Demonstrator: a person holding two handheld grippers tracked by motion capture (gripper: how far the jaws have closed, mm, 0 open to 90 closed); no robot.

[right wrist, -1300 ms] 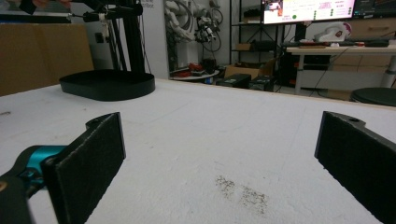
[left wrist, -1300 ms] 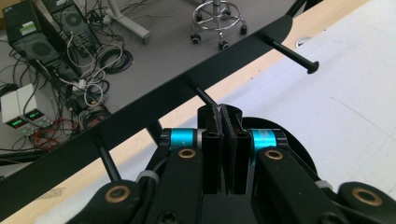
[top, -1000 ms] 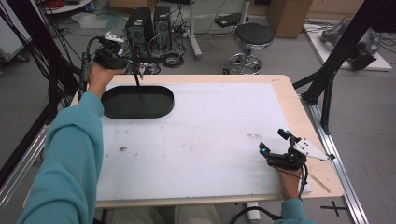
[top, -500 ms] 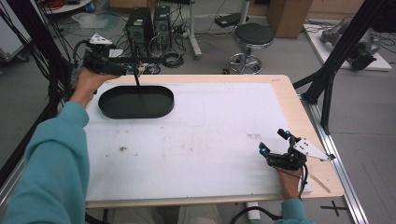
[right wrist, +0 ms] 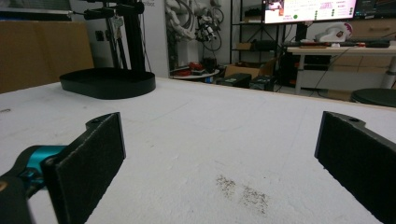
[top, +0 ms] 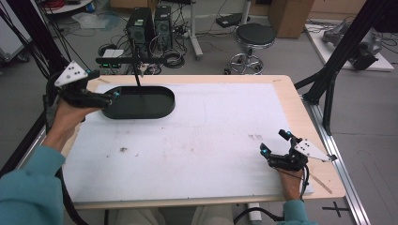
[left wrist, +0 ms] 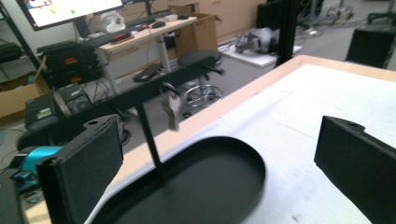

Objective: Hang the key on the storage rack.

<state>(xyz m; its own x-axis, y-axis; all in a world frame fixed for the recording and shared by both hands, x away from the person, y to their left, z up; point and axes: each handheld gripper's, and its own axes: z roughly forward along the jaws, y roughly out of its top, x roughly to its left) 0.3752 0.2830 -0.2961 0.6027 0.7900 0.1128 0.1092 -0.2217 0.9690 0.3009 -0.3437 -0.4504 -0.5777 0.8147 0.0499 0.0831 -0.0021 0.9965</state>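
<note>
A black oval tray (top: 165, 107) sits at the table's far left, with a thin T-shaped stand (top: 137, 75) rising from it. A small pale key-like thing (left wrist: 171, 110) hangs from the stand's crossbar (left wrist: 140, 95). My left gripper (top: 110, 97) hovers at the tray's left end, pointing toward the stand. Its jaws have just been opening and stand wide apart with nothing between them. My right gripper (top: 273, 142) rests open on the white table cover near the front right, holding nothing. The tray (right wrist: 107, 85) and stand (right wrist: 133, 37) lie far ahead of it.
The white cover (top: 211, 136) spans the wooden table (top: 286, 89). Black frame posts (top: 335, 61) stand by the right edge and at the far left. A stool (top: 255, 37) and computer towers (top: 149, 23) are on the floor beyond the far edge.
My left gripper has drawn away from the stand's crossbar, moving left and down to the tray's left end, and its jaws have opened. The right gripper has stayed put.
</note>
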